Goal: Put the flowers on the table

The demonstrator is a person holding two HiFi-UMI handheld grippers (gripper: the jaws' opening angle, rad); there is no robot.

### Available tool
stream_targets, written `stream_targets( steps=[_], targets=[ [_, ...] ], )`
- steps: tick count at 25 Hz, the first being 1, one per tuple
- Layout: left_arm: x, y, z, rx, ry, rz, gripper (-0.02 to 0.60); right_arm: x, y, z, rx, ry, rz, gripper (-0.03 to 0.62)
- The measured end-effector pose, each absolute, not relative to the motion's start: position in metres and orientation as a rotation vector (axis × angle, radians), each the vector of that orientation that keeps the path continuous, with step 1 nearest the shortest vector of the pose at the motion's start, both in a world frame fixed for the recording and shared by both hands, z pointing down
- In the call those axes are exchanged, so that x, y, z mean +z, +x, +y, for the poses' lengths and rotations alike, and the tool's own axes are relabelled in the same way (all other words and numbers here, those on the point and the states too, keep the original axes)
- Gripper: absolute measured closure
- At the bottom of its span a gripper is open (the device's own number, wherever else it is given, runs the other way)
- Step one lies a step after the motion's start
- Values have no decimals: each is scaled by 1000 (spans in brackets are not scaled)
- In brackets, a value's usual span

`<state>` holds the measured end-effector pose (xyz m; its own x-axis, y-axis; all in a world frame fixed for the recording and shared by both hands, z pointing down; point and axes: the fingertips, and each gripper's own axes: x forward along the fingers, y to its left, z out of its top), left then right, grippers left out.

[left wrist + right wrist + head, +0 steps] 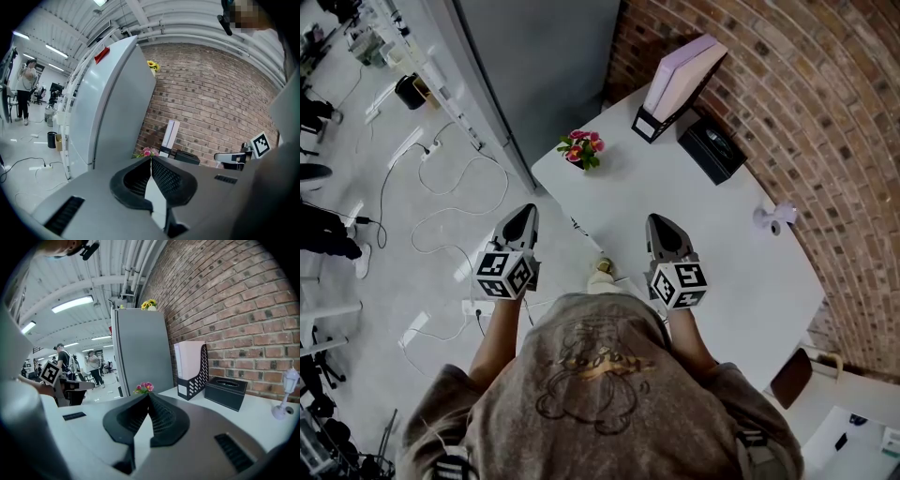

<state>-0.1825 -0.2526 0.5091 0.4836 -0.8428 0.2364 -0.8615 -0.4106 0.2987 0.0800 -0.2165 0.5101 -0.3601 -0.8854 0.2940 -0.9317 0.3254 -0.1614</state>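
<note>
No text, number or brand can be read. Square black-and-white markers (504, 274) are carried on the left gripper (525, 210) and the right gripper (661, 221). A red label (101, 54) on the grey refrigerator (117, 103), ahead of the left gripper, is illegible.

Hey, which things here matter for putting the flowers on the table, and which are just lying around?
Job: flowers, table, left gripper, right gripper.
Lying about: file holder, black box, small lamp.

On the white table (694, 244) by the brick wall (825, 112), the small pot of pink flowers (582, 148) stands at the left corner; black file holder (675, 89), black box (711, 148) and white lamp (772, 220) follow rightward.
</note>
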Motion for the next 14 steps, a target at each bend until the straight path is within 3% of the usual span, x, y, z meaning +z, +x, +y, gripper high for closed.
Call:
stream_targets(
  steps=[14],
  targets=[
    [514, -183, -259, 79, 2340, -1434, 555, 514, 76, -226, 467, 1658, -2435, 591]
  ],
)
